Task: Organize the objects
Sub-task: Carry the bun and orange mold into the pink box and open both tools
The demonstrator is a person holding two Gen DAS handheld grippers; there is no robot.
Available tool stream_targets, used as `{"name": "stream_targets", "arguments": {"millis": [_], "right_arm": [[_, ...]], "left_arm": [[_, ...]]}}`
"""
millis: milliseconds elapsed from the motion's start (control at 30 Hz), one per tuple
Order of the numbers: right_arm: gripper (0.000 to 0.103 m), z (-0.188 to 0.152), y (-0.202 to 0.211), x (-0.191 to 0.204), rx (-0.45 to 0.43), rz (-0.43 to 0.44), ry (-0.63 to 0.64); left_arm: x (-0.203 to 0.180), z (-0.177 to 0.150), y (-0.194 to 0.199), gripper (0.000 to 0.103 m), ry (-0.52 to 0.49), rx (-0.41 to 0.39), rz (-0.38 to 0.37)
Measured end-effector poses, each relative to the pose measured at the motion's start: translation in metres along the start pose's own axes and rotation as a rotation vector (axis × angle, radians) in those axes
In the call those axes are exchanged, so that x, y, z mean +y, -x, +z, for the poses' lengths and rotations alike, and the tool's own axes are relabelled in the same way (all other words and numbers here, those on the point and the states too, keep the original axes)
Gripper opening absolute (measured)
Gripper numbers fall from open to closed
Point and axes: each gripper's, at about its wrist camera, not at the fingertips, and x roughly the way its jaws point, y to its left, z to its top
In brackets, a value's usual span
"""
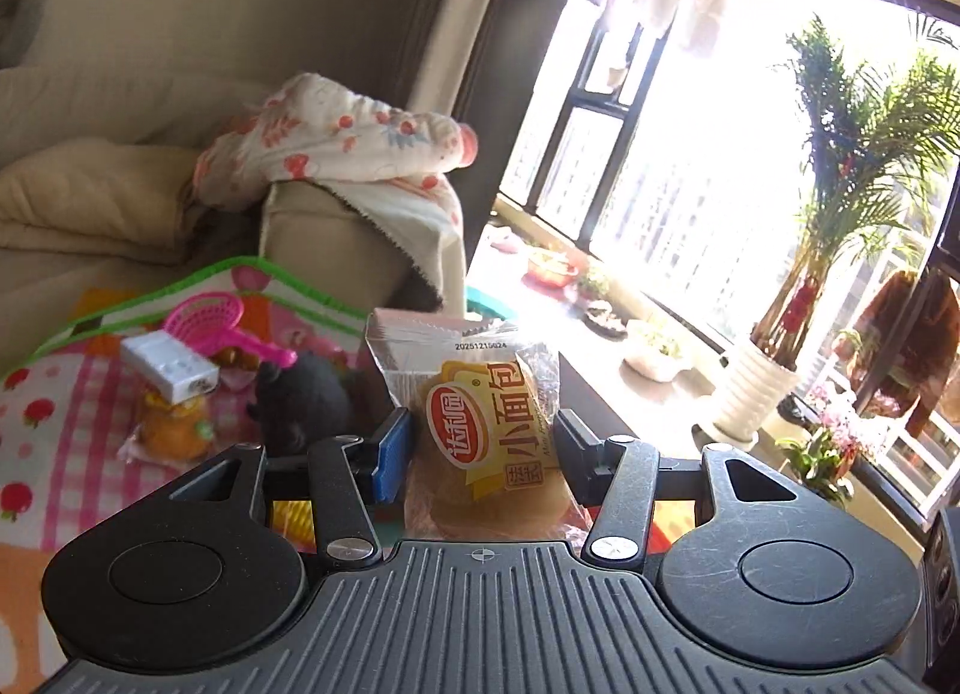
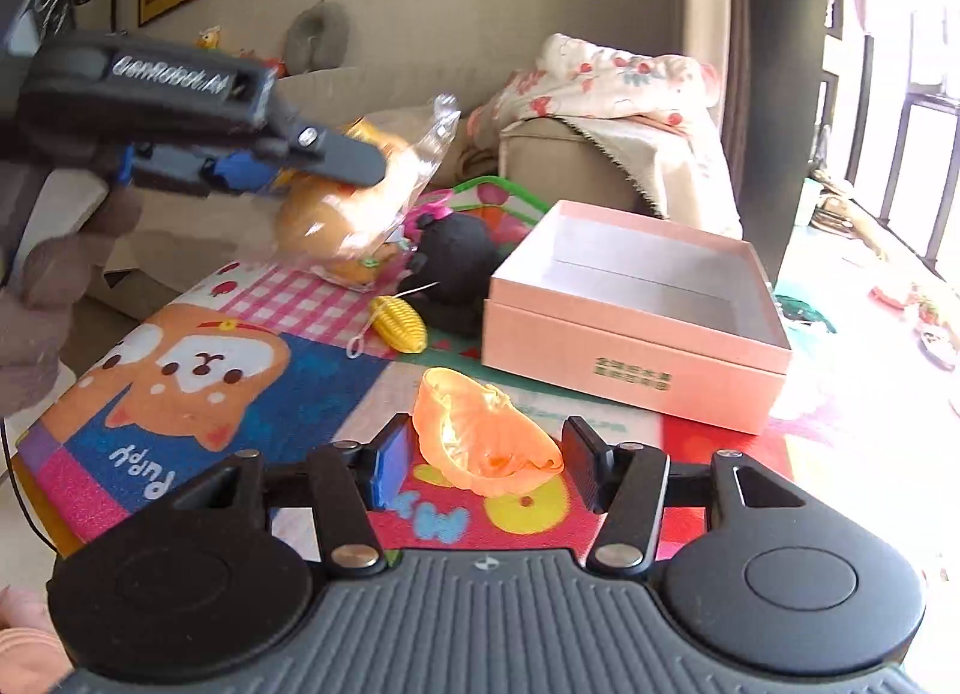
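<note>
In the left wrist view, the left tool [image 1: 483,448] is clamped on a packaged bread [image 1: 480,442], lifted above the table's colourful mat [image 1: 54,412]. Behind it and to the left lie a pink toy racket [image 1: 216,328], a white small box [image 1: 171,370] and a black plush toy [image 1: 306,400].

In the right wrist view, the right tool [image 2: 486,463] has its fingers apart, with an orange toy piece [image 2: 486,436] lying on the mat between them; the pads do not press it. The open pink box [image 2: 636,304] stands behind this piece, a little to the right. A yellow corn toy [image 2: 399,322] lies to the left of the box. The left tool holds the bread in the air, far left of the box.
</note>
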Motion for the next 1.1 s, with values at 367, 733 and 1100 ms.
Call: {"name": "stream_targets", "arguments": {"millis": [367,733,1100], "right_arm": [[0.054,0.002,0.023,-0.044,-0.06,-0.099,-0.064],[0.066,0.107,-0.044,-0.072,-0.162,-0.065,-0.151],[0.091,0.06,-0.065,-0.031,-0.042,-0.091,-0.071]], "left_arm": [[-0.005,0.014,-0.122,0.055,0.028,0.019,0.028],[0.07,-0.038,-0.025,0.055,0.055,-0.009,0.208],[0.123,-0.043,-0.025,0.055,0.306,0.033,0.149]]}}
